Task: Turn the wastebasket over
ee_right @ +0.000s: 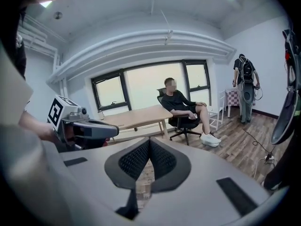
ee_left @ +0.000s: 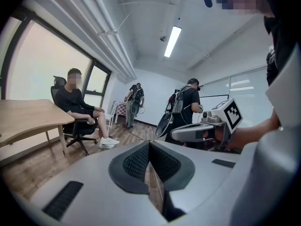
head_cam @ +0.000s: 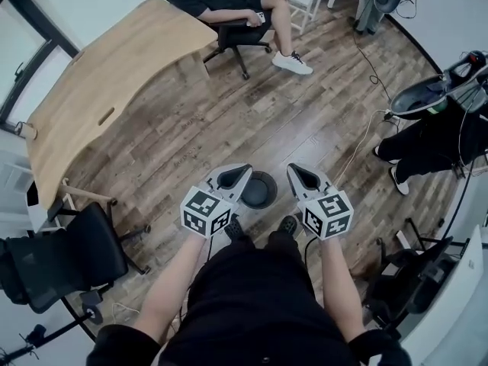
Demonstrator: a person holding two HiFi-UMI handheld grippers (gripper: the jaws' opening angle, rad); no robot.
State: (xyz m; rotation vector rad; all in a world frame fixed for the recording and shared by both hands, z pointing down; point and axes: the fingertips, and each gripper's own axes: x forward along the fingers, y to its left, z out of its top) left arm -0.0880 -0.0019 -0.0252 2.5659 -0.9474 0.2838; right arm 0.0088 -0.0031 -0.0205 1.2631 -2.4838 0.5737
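The basket (head_cam: 259,191) sits on the floor (head_cam: 191,128), its axis upright. Above it, the left gripper (head_cam: 238,174) and right gripper (head_cam: 299,174) flank it evenly, jaws closed, holding nothing. Neither looks nearer.

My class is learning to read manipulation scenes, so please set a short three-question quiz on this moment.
1. True or false: the left gripper is shut on the wastebasket.
2. Where is the wastebasket in the head view?
A. on the wooden table
B. on the floor, seen between the two grippers
C. on the office chair
3. In its own view, are the jaws of the right gripper apart or together?

Key: 1 false, it is shut with nothing between its jaws; 2 B; 3 together.
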